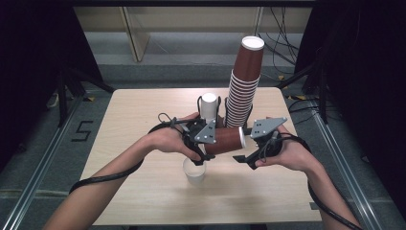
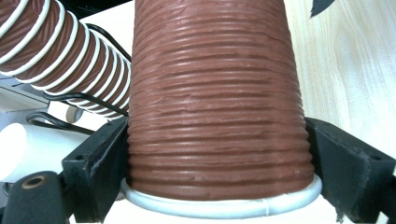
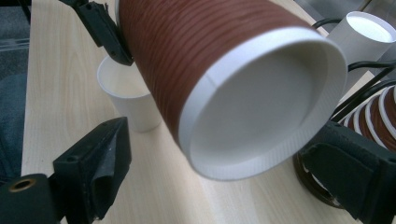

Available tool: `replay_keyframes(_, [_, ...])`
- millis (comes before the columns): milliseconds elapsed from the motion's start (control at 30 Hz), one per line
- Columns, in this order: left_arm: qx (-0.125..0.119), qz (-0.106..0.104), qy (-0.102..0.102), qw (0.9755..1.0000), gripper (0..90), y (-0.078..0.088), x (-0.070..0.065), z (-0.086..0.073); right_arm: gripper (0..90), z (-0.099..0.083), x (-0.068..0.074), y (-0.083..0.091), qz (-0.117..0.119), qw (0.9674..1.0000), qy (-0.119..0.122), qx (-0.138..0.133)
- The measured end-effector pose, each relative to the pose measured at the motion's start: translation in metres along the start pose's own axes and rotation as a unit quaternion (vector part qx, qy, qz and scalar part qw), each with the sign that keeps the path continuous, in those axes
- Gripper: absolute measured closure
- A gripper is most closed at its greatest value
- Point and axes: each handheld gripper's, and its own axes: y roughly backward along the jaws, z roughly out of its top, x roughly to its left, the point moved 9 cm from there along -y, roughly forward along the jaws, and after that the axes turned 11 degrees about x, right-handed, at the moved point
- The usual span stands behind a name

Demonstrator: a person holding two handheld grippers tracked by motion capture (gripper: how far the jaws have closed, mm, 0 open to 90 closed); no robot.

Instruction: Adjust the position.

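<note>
The left claw [image 1: 207,143] clamped the ribbed brown paper cup [image 1: 226,140] near its rim, cup lying level. The right claw [image 1: 250,146] stood wide around its base, pads clear. Best practice: keep the left grip firm and lower the cup squarely toward the white cup [image 1: 195,173] just below it.

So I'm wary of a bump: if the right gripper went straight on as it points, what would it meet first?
Probably the brown cup's white bottom end, close ahead between the right gripper's open jaws.
</note>
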Motion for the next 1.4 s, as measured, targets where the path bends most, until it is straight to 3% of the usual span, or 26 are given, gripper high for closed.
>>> replay_keyframes(67, [0.001,-0.002,-0.003,1.0,11.9,0.0,-0.001,0.001,8.9,0.001,-0.002,0.0,-0.001,1.0,0.005,0.002])
replay_keyframes(133, [0.006,-0.003,-0.009,0.9999,12.0,0.0,-0.001,0.001,8.5,0.002,0.0,0.0,0.006,0.9999,-0.007,0.007])
replay_keyframes(167, [0.008,-0.005,-0.012,0.9999,12.0,0.0,-0.001,0.001,8.5,0.003,-0.003,0.0,0.001,0.9999,0.01,0.003])
replay_keyframes(200, [0.009,-0.006,-0.013,0.9999,12.0,0.0,-0.002,0.001,8.5,0.003,-0.001,0.0,0.007,0.9999,-0.003,0.007])
replay_keyframes(233, [0.01,-0.007,-0.016,0.9998,12.1,0.0,-0.002,0.001,8.4,0.005,-0.004,0.001,0.001,0.9999,0.01,0.004])
replay_keyframes(567, [0.029,-0.017,-0.04,0.9986,12.2,-0.003,-0.006,0.004,8.4,0.016,0.001,-0.005,0.022,0.9992,0.03,0.016])
replay_keyframes(600, [0.028,-0.017,-0.04,0.9987,12.1,-0.003,-0.006,0.004,8.5,0.018,0.0,-0.006,0.019,0.9986,0.046,0.016])
replay_keyframes(800, [0.031,-0.019,-0.045,0.9983,12.2,-0.003,-0.007,0.005,10.2,0.019,0.005,-0.011,0.032,0.9974,0.055,0.034])
replay_keyframes(1067, [0.031,-0.02,-0.052,0.9979,12.2,-0.003,-0.009,0.006,15.3,0.018,0.01,-0.016,0.048,0.9962,0.058,0.043])
replay_keyframes(1400, [0.035,-0.022,-0.054,0.9976,12.1,-0.004,-0.011,0.004,16.1,0.019,0.011,-0.018,0.049,0.9954,0.064,0.051])
